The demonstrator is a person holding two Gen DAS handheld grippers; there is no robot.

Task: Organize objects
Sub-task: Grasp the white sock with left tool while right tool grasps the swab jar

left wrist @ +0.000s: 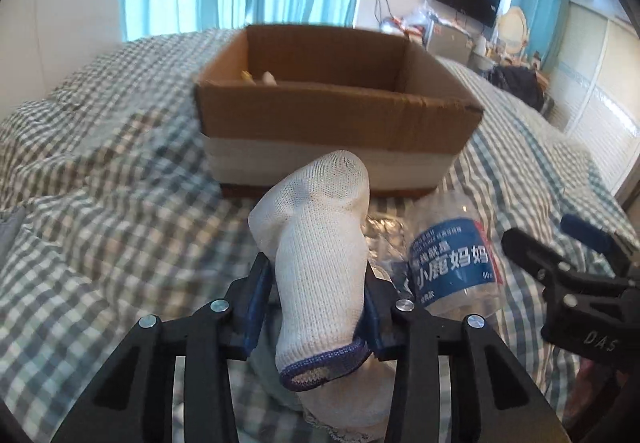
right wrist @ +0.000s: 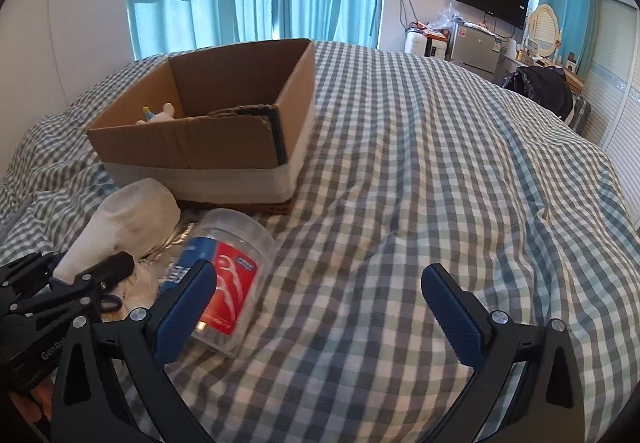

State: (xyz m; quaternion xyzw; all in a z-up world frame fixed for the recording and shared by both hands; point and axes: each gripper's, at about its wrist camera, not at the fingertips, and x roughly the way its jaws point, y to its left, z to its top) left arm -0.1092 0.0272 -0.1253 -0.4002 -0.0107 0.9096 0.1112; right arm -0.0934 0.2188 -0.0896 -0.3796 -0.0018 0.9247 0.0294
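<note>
Left gripper clamping white glove between blue pads, glove sticking up at frame centre; right gripper gaping wide, gripping nothing; clear jar lying just beside its left finger, lower left; cardboard box sitting beyond on checkered bedspread, upper left.

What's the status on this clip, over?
Left hand-held gripper shut on white knit sock. Right hand-held gripper open, empty. Brown cardboard box ahead. Clear plastic jar lying beside the sock, not blocking.
</note>
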